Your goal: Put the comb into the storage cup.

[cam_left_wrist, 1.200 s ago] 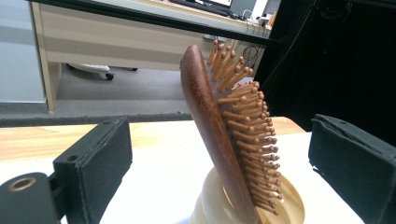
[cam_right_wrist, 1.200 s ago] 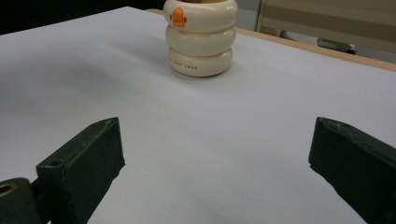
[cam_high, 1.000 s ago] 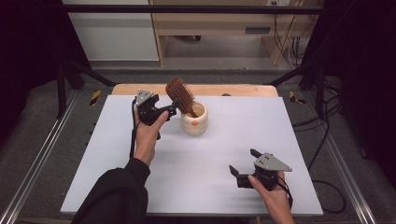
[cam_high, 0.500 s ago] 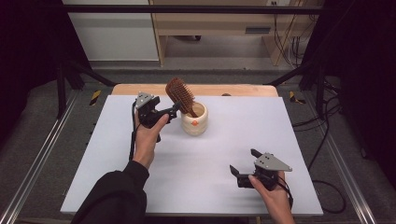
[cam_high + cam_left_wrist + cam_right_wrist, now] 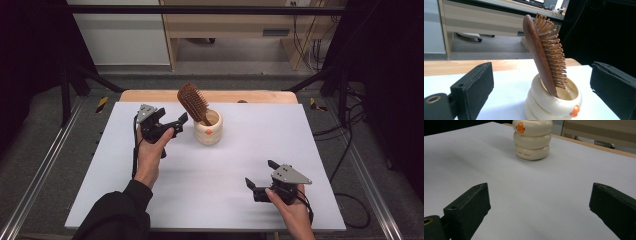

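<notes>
Toward the back of the desk (image 5: 150, 200) my hairbrush (image 5: 194, 103) stands handle-down in the cream cup (image 5: 209, 128); that looks done. Left tongs (image 5: 176, 125) gape wide beside it, empty. Right tongs (image 5: 260, 176), also wide, rest well apart.

- A cup (image 5: 209, 131) stands on the table (image 5: 215, 175), toward the far side and near the middle.
- A hairbrush (image 5: 194, 103) stands in the cup, handle down, its head tilted up and to the left above the rim.
- The left gripper (image 5: 176, 125) sits just left of the cup, apart from it, jaws spread and pointing at it.
- The right gripper (image 5: 259, 176) lies near the table's front right, well apart from the cup, jaws parted and facing toward it.
</notes>
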`<state>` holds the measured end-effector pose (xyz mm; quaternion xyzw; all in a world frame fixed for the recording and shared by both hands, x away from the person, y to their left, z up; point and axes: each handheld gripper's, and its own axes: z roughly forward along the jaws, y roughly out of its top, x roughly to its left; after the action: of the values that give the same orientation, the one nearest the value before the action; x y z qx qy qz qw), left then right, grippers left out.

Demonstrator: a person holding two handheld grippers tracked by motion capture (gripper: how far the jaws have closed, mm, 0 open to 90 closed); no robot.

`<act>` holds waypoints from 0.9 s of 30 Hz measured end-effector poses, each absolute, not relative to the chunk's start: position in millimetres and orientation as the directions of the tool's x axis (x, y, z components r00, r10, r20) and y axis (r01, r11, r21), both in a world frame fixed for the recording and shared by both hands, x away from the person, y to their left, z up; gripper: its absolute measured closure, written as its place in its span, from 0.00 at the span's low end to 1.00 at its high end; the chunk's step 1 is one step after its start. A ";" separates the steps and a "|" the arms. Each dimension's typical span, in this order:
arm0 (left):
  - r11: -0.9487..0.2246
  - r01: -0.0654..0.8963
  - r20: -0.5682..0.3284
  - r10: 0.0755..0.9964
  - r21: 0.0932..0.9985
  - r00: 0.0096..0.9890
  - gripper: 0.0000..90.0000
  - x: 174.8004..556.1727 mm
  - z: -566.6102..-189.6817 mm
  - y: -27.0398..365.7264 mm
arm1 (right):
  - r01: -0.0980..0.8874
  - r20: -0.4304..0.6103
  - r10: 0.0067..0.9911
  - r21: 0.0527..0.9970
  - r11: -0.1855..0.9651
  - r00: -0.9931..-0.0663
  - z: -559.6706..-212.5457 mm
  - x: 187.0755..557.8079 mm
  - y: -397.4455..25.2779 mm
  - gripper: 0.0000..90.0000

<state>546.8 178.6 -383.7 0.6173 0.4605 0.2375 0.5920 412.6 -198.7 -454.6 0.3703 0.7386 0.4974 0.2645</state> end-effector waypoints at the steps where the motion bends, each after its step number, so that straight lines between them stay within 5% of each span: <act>1: 0.123 0.284 -0.249 0.849 0.951 0.466 0.06 544.9 -383.6 179.4 | 0.283 -0.024 0.809 0.931 0.232 -0.587 -454.8 412.7 -198.7 0.04; 27: 0.069 0.261 -0.191 0.857 0.963 0.478 0.05 515.9 -374.4 193.3 | 0.286 -0.031 0.813 0.928 0.240 -0.581 -455.2 412.6 -198.7 0.04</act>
<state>515.9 193.3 -374.4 0.6324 0.4421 0.2558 0.5824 412.6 -198.7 -455.2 0.3712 0.7404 0.4923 0.2678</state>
